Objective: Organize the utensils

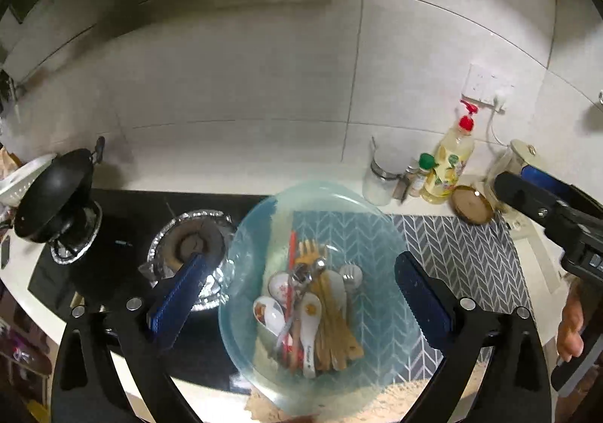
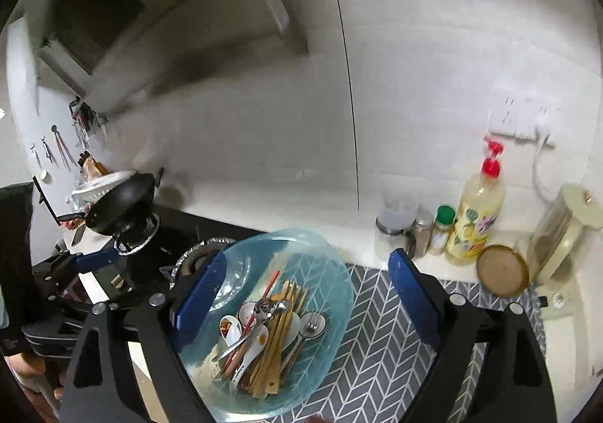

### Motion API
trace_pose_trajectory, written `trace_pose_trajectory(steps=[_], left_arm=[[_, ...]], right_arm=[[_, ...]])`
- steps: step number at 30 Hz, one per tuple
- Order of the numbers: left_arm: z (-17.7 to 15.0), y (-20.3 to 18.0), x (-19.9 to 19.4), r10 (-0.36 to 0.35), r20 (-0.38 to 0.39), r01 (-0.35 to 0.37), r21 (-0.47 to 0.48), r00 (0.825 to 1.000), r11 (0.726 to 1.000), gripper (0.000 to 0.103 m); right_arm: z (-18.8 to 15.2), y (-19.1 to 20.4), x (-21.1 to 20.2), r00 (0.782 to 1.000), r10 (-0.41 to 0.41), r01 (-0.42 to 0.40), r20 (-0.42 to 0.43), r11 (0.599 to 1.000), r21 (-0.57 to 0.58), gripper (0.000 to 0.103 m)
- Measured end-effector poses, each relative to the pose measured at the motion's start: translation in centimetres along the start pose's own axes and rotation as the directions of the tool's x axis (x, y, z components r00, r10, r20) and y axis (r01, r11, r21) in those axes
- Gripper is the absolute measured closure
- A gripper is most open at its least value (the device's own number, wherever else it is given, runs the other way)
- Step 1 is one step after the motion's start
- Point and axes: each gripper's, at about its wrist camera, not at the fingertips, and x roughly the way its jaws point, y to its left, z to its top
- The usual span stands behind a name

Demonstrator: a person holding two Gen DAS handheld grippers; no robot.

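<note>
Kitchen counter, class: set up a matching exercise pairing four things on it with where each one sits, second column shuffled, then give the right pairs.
Things:
1. Black round wok
2. Wooden and ceramic utensils
3. Yellow bottle with red pump cap
4. Clear blue plastic basin

Places:
A. By the tiled wall, below the white wall socket
B. Partly on the grey chevron mat, beside the foil-lined burner
C. Tilted on the far stove burner
D. Piled inside the basin

Pairs: 1-C, 2-D, 3-A, 4-B
</note>
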Motion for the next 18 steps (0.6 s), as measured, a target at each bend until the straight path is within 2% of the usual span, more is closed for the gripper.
trace_pose_trajectory(steps=[3, 5, 10, 14, 18], left_arm=[[-1.4, -0.8, 0.7, 0.012, -0.056, -0.012, 0.015, 0.998, 1.000, 0.004], [-2.6, -0.8, 1.2, 0.000, -0.071, 0.002, 0.027, 0.997, 1.000, 0.004], [-5.3, 0.1, 1.3, -0.055, -0.130, 0.066, 0.081, 0.990, 0.994, 0.004], [-6.0, 1.1, 0.9, -0.095, -0.156, 0.117, 0.141, 0.983, 0.983, 0.004], [-6.0, 2.4, 0.8, -0.129, -0.159, 0.155, 0.162, 0.979, 0.975, 0.004]], right_arm=[[-2.1, 0.0, -0.5, 0.997, 0.051, -0.048, -0.059, 0.997, 0.053, 0.017], [-3.5, 0.0, -0.3, 0.996, 0.058, -0.051, -0.072, 0.995, 0.088, 0.017], [-7.2, 1.5, 0.0, 0.996, 0.010, 0.000, -0.087, 0.993, 0.116, 0.017], [-8.2, 3.5, -0.1, 0.996, 0.005, 0.003, -0.087, 0.995, 0.098, 0.017], [-8.7, 3.8, -0.6, 0.996, -0.016, 0.029, -0.086, 0.988, 0.155, 0.017]])
